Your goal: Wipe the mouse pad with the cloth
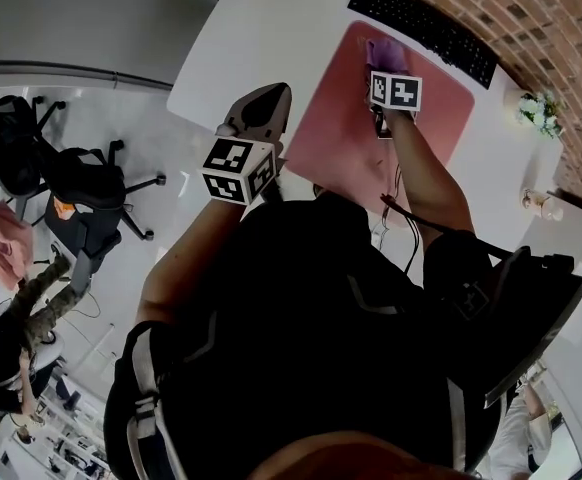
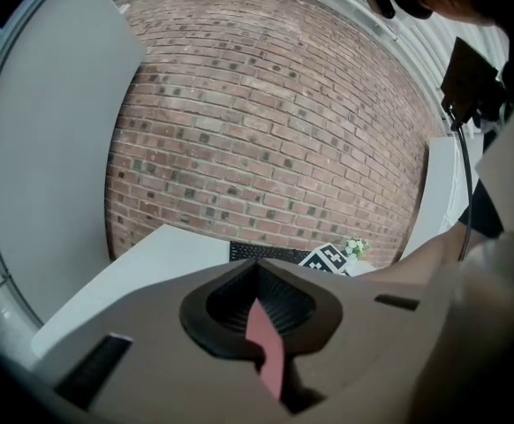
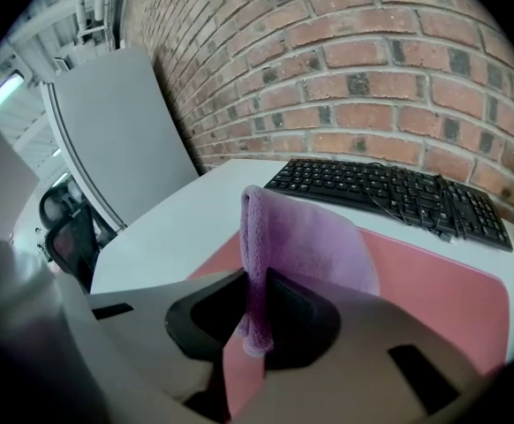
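**At the far end of the pink pad, the cloth is clamped in the right jaws**

On the white tabletop (image 1: 261, 38) lies one mouse pad (image 1: 321, 133), a salmon-pink sheet with rounded corners and a plain, flat face. Its far edge runs parallel to the single black keyboard (image 1: 423, 28) and just beside it. Its near end slips under the person's body in the head view, so its long axis cannot be told for sure.

There is one cloth (image 3: 306, 246), lilac and fleecy. The right gripper (image 3: 255, 303) grasps it, its jaws clenched on a folded edge that stands upright between them, with a short tail hanging below the grip. The rest of the cloth spreads forward and to the right, resting on the pad and pointing towards the keyboard. In the head view the cloth (image 1: 386, 54) sits on the far part of the pad, close to the keyboard but apart from it.

The left gripper (image 2: 259, 276) has its jaws pressed together with nothing between them; only a sliver of pink pad shows through the gap below. In the head view it hovers at the pad's near left edge, well apart from the cloth and pointing towards the far side of the tabletop.

A red brick wall (image 3: 372, 78) rises behind the keyboard. A small pot of white flowers (image 1: 536, 108) stands on the tabletop to the right of the pad, and black office chairs (image 1: 81, 198) stand on the floor at the left
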